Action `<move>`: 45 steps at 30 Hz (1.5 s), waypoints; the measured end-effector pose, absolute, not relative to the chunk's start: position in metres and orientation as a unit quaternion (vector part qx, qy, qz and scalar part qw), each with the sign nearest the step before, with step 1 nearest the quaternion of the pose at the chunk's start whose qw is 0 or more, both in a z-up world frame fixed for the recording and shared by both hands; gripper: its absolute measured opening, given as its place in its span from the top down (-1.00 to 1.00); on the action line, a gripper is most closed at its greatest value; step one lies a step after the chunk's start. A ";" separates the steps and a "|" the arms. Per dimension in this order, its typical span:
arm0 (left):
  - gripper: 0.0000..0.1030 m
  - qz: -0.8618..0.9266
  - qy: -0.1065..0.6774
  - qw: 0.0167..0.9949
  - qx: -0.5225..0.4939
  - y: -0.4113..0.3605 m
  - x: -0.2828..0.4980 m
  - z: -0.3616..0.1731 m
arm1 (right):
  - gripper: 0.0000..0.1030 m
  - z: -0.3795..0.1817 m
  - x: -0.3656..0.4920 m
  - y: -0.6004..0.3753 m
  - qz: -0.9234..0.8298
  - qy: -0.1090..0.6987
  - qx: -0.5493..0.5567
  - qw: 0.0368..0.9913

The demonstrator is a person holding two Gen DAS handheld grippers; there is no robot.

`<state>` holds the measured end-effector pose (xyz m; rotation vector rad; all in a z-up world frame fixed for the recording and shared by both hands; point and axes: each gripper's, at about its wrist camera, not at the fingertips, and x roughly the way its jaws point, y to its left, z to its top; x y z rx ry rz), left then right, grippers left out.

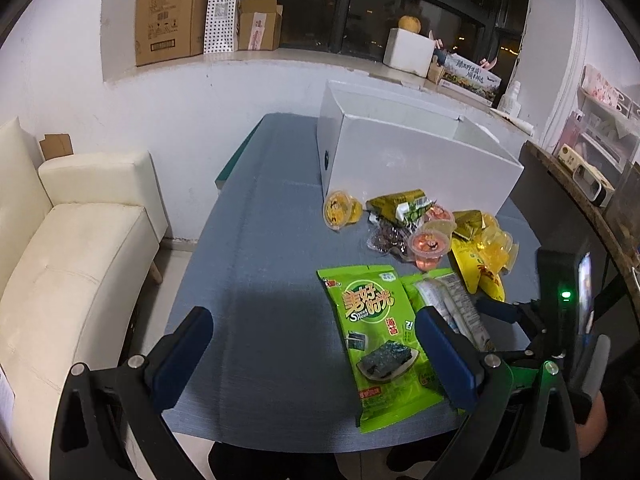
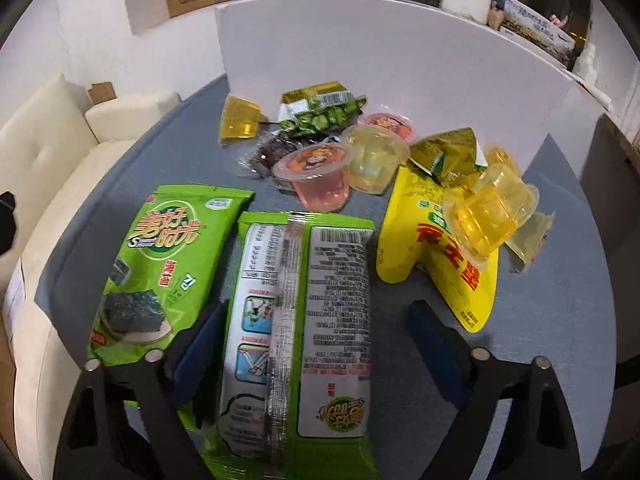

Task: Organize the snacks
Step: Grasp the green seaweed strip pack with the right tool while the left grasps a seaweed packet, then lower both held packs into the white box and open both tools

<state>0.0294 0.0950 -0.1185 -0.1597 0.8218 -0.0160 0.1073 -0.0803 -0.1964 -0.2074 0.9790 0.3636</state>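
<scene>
Two green seaweed packs lie at the table's near edge: one face up, one face down. My right gripper is open, its fingers on either side of the face-down pack. My left gripper is open and empty above the bare table, its right finger beside the face-up pack. Behind lie a yellow pouch, pink jelly cups, yellow jelly cups and small green packets. A white box stands open behind them.
The table has a blue-grey cloth. A cream sofa stands to the left. A dark counter is at the right. Cardboard boxes sit on the window sill.
</scene>
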 end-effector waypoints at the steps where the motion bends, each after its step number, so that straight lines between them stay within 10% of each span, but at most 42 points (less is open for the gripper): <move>1: -1.00 -0.007 0.403 0.912 -0.075 0.093 0.031 -0.121 | -0.33 -0.195 0.105 -0.080 0.175 0.467 -0.099 0.861; 29: -0.97 0.021 0.477 0.878 -0.036 0.010 0.093 -0.189 | -0.27 -0.125 0.064 -0.236 0.159 0.412 0.066 0.895; 34: -0.39 0.022 0.465 0.885 -0.021 0.010 0.091 -0.186 | -0.27 -0.129 0.066 -0.236 0.164 0.413 0.070 0.893; 45: -0.34 -0.019 0.420 0.907 -0.036 0.023 0.077 -0.143 | -0.27 -0.116 0.070 -0.228 0.176 0.398 0.066 0.898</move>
